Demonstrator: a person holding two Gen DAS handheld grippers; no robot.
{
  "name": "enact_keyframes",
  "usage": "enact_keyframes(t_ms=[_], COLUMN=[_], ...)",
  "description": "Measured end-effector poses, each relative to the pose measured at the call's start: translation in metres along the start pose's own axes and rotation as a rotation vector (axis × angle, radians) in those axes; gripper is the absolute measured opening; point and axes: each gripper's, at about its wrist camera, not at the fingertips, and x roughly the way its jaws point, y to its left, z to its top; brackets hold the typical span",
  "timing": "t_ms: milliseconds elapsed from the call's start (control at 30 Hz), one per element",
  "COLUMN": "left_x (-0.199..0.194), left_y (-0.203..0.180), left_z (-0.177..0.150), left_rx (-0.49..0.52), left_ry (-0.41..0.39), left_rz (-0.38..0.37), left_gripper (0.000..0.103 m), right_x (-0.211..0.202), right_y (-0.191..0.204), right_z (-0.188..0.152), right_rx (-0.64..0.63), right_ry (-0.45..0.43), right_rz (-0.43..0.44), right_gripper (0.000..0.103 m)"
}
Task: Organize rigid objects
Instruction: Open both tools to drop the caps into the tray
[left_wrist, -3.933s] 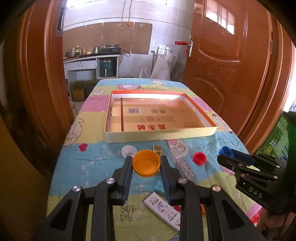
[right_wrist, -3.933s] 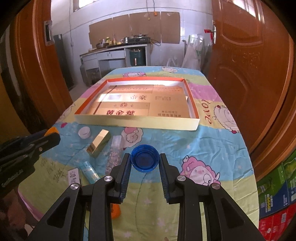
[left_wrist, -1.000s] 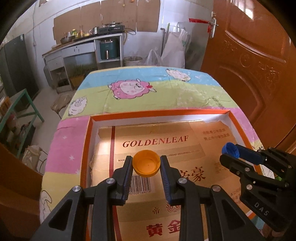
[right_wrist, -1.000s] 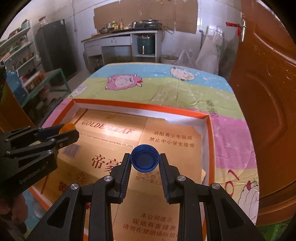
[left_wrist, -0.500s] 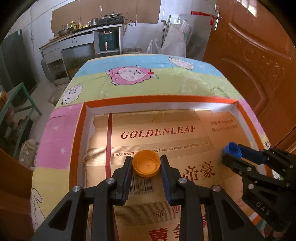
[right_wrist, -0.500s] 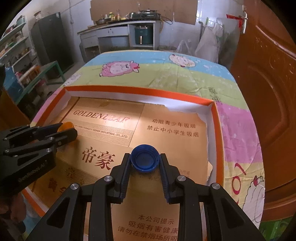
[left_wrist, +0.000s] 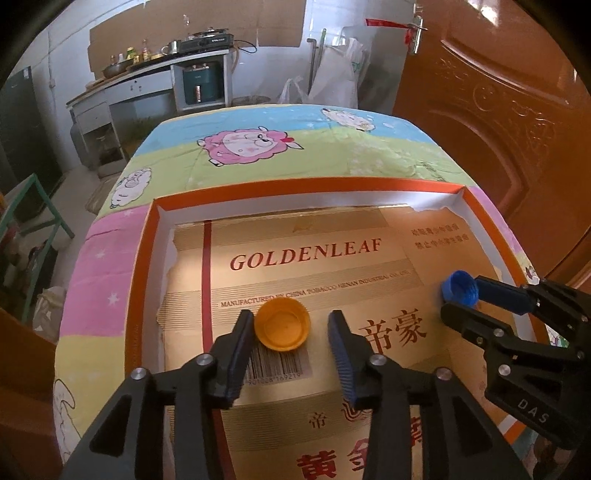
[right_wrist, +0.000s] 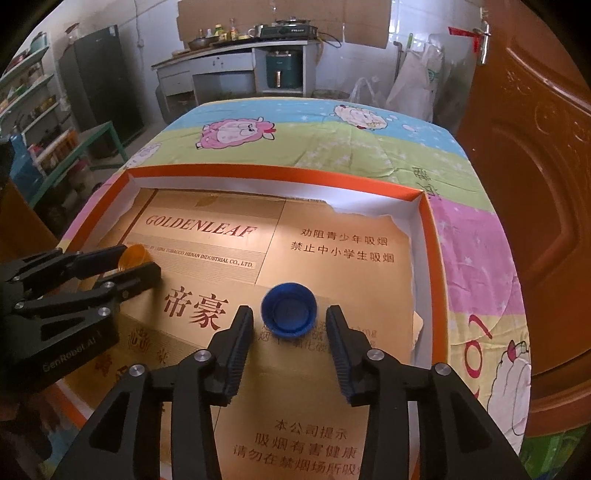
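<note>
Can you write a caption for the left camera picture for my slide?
The left gripper stands open around an orange cap lying in the cardboard tray.

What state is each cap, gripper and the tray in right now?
Orange cap: open side up on the tray liner, released, beside the left finger.
Blue cap: open side up on the liner, free between the fingers.
Left gripper: open around the orange cap.
Right gripper: open around the blue cap.
Orange-rimmed tray: lidless, holds both caps.
Wooden door: swung open.
</note>
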Motion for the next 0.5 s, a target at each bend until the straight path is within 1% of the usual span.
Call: enact_keyframes(t_ms=[67, 167, 233, 500], left_x=[0.000, -0.004, -0.008, -0.047], left_y=[0.001, 0.008, 0.010, 0.004], left_z=[0.001, 0.002, 0.000, -0.015], left_rx=[-0.008, -0.068, -0.089, -0.074], left_ry=[0.006, 0.010, 0.009, -0.052], left_rz=[-0.027, -0.057, -0.066, -0.060], left_gripper=[0.052, 0.052, 0.052, 0.052], right_x=[-0.004, -0.015, -0.023, -0.061], right_y=[-0.002, -0.005, -0.006, -0.009], right_z=[-0.001, -0.004, -0.006, -0.024], right_rx=[0.006, 0.020, 0.027, 0.057], right_ry=[-0.006, -0.028, -0.041, -0.081], right_rz=[-0.007, -0.008, -0.006, 0.000], right_gripper=[0.046, 0.046, 0.046, 0.047])
